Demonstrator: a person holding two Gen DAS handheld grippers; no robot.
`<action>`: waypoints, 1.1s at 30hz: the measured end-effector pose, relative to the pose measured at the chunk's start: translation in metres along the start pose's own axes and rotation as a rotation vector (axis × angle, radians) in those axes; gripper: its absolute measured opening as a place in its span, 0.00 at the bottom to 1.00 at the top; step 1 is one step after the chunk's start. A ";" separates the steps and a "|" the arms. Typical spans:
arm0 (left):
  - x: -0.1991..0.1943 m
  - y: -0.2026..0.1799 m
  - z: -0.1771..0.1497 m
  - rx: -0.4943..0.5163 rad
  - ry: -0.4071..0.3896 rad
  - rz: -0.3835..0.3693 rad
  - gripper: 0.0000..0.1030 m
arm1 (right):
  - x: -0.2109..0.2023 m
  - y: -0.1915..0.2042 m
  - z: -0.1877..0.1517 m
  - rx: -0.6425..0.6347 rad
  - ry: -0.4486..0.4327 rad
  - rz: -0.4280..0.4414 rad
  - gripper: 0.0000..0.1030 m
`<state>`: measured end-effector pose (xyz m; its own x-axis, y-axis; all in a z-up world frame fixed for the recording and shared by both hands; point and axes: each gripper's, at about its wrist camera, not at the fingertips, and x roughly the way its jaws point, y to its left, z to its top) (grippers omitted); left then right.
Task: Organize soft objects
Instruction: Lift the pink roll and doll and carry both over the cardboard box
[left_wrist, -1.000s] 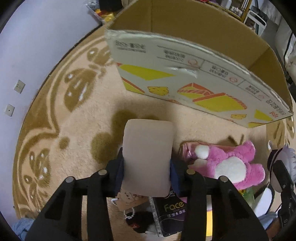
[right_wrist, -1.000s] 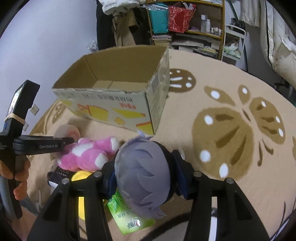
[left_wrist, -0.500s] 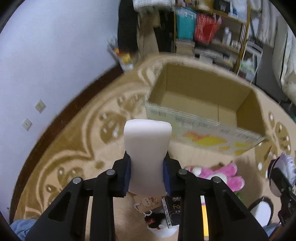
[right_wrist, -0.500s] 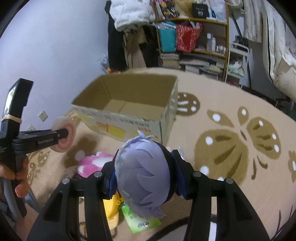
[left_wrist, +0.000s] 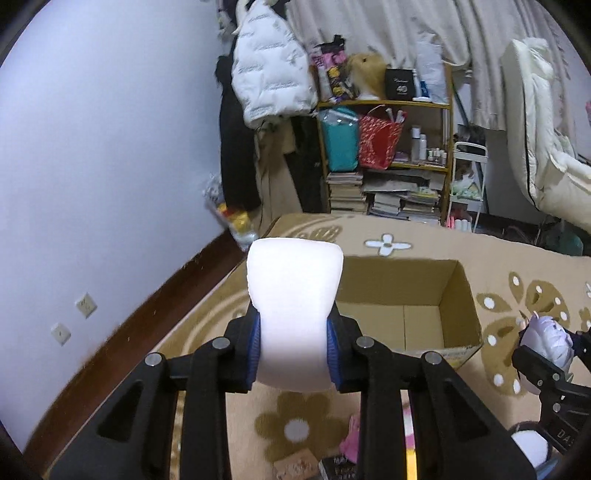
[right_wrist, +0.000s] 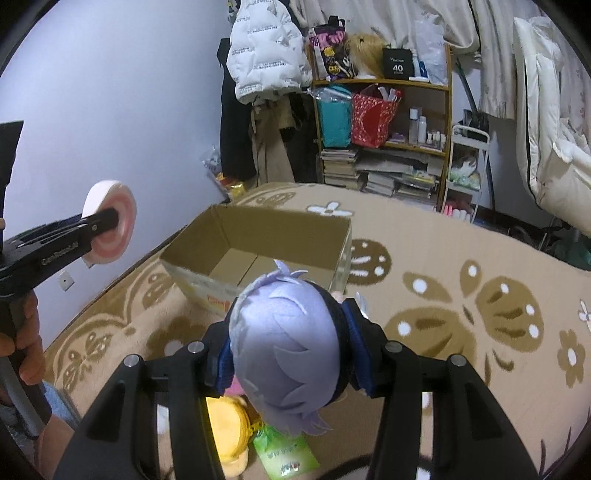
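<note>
My left gripper (left_wrist: 293, 345) is clamped on a white foam roll (left_wrist: 293, 295) with a pink ringed end, held up at centre frame in front of the open cardboard box (left_wrist: 424, 295); its arm reads roughly "GenRobot.AI" at the left edge of the right view. My right gripper (right_wrist: 286, 360) pinches a purple-haired plush doll head (right_wrist: 284, 343), low centre, near the box. Upper centre, a black shelf box (right_wrist: 397, 62) reads "40".
</note>
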<state>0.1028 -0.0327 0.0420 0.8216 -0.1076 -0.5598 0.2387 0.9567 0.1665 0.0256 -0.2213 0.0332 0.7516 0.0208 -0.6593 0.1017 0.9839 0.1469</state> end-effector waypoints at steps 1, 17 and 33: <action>-0.001 -0.003 0.001 0.007 -0.007 0.000 0.27 | 0.001 0.000 0.002 0.003 -0.004 0.003 0.53; 0.046 -0.033 0.002 0.072 -0.004 -0.022 0.28 | 0.022 0.002 0.037 -0.034 -0.093 0.016 0.53; 0.077 -0.035 -0.001 0.068 0.019 -0.042 0.29 | 0.049 0.007 0.046 -0.118 -0.161 0.022 0.53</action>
<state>0.1574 -0.0747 -0.0079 0.8002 -0.1412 -0.5829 0.3079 0.9307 0.1973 0.0935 -0.2212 0.0357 0.8480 0.0228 -0.5295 0.0143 0.9977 0.0658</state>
